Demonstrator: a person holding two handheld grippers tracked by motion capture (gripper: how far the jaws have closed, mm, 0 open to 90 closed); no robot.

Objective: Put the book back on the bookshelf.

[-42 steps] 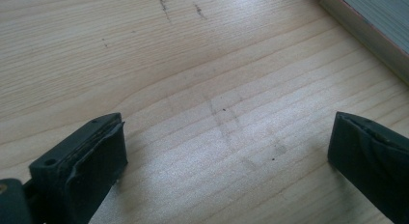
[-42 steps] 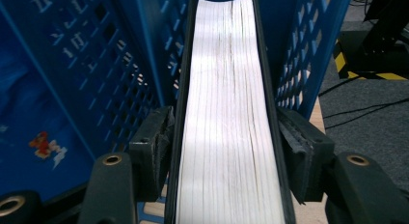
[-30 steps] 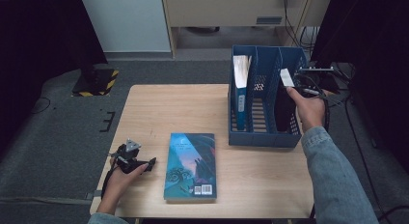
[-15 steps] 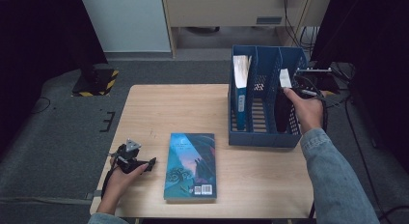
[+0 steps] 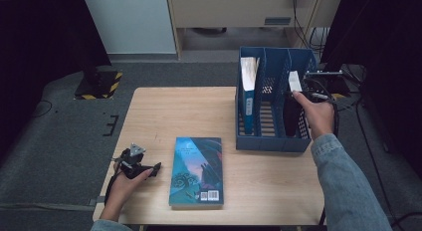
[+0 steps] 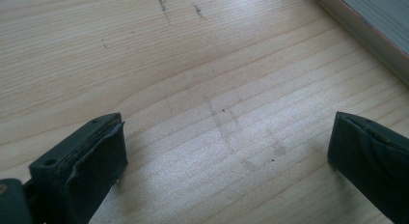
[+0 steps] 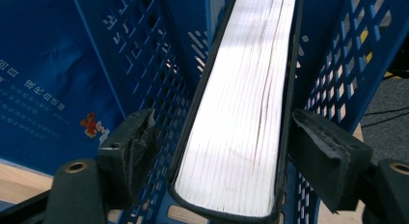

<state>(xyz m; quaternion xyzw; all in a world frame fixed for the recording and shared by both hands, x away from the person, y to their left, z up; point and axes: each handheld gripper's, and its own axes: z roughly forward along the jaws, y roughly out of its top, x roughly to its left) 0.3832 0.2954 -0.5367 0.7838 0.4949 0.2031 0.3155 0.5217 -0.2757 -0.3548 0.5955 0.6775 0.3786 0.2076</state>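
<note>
A dark-covered book (image 5: pixel 290 113) stands upright in the right slot of a blue file rack (image 5: pixel 271 141), its white page edge (image 7: pixel 241 103) facing up. My right gripper (image 5: pixel 301 95) (image 7: pixel 222 132) is open with a jaw on each side of this book; a gap shows at the left jaw. A cyan-covered book (image 5: pixel 196 171) lies flat at the table's near edge, and its corner (image 6: pixel 376 35) also shows in the left gripper view. Just left of it, my left gripper (image 5: pixel 153 168) (image 6: pixel 226 142) rests low over bare wood, open and holding nothing.
Another blue book (image 5: pixel 247 86) stands in the rack's left slot; the middle slot (image 5: pixel 271 91) holds nothing. The wooden table (image 5: pixel 174 111) has bare room at its left and back. Cables (image 5: pixel 343 91) trail off the right edge beside the rack.
The right hand and the dark book have sunk slightly into the right slot. The left gripper has not moved.
</note>
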